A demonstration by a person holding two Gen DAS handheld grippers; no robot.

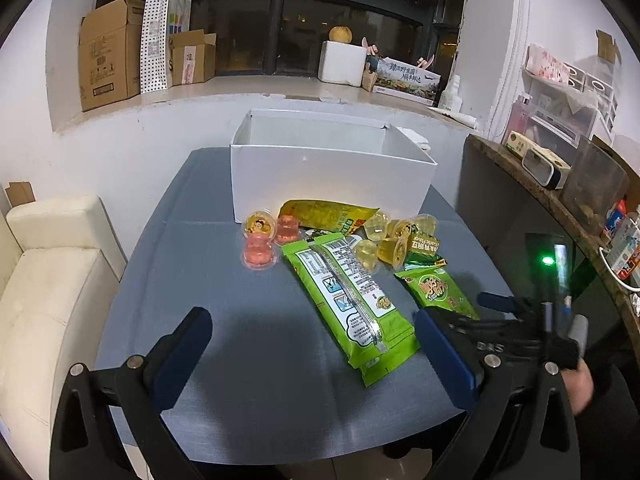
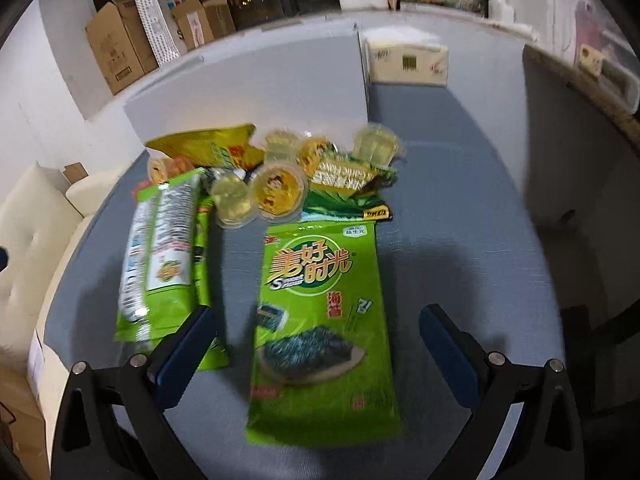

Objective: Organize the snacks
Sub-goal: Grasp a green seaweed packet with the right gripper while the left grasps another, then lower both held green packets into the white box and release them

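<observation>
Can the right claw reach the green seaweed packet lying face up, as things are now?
Probably yes. The right claw is open, with the flat green seaweed packet lying between its blue fingers on the grey table; nothing covers it.

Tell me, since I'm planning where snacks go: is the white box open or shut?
Open. The white box has no lid on top, and its inner walls show; its floor is hidden.

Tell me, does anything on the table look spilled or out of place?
Nothing is spilled. The snacks lie in a loose heap outside the white box, and some jelly cups are tipped on their sides.
</observation>
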